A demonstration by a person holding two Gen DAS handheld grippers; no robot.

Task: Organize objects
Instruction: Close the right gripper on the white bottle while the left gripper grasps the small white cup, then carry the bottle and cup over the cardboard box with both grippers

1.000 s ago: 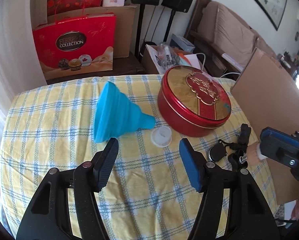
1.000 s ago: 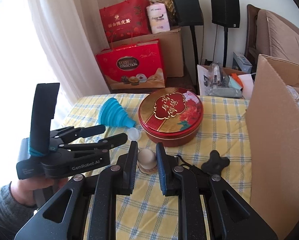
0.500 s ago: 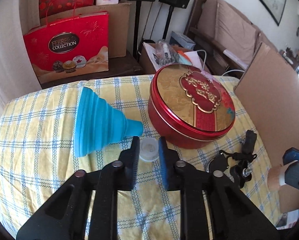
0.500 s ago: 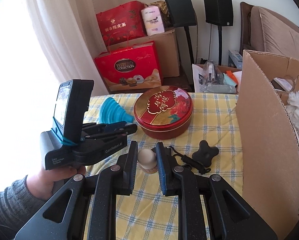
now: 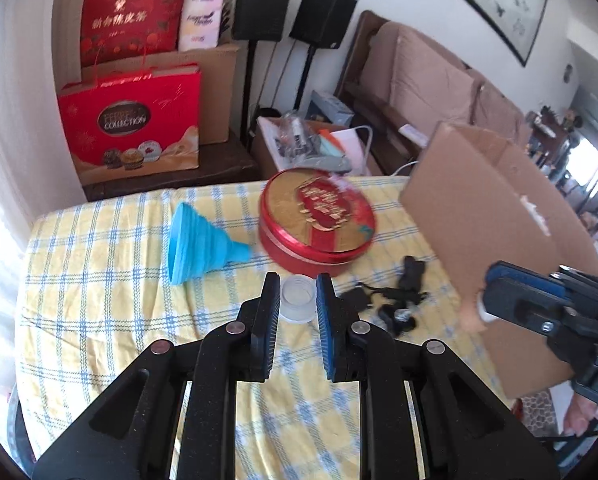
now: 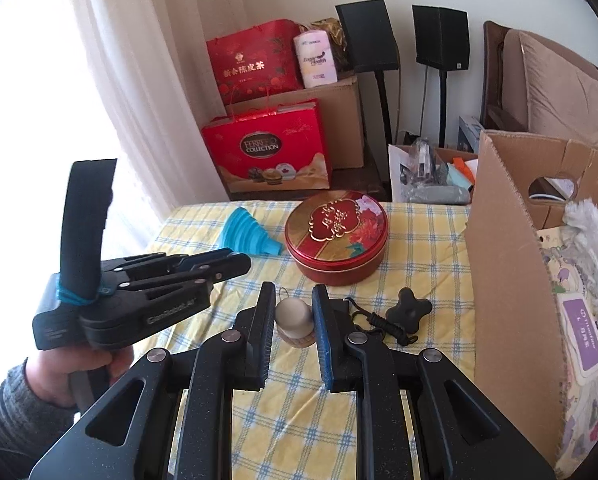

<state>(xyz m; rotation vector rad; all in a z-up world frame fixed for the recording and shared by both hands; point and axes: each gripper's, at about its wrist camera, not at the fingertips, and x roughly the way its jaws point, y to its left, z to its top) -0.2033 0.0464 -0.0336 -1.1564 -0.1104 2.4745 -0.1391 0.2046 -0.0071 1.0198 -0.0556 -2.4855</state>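
Note:
My left gripper (image 5: 297,294) is shut on a small clear plastic cup (image 5: 297,304) and holds it above the yellow checked tablecloth (image 5: 99,280). My right gripper (image 6: 293,312) is shut on a grey egg-shaped ornament (image 6: 293,316) with a wooden base. A blue collapsible funnel (image 5: 197,240) lies on its side left of a round red and gold tin (image 5: 317,222). Both also show in the right wrist view, the funnel (image 6: 247,236) and the tin (image 6: 337,236). The left gripper also shows in the right wrist view (image 6: 243,262).
An open cardboard box (image 6: 511,280) with packets and a fluffy item stands at the table's right edge. A black corded piece (image 6: 409,312) and strap lie beside it. Red gift boxes (image 5: 131,128), speakers and a sofa stand beyond the table.
My left gripper closed on the clear cup and lifted it off the cloth. My right gripper kept its hold on the ornament and rose, drawing back a little.

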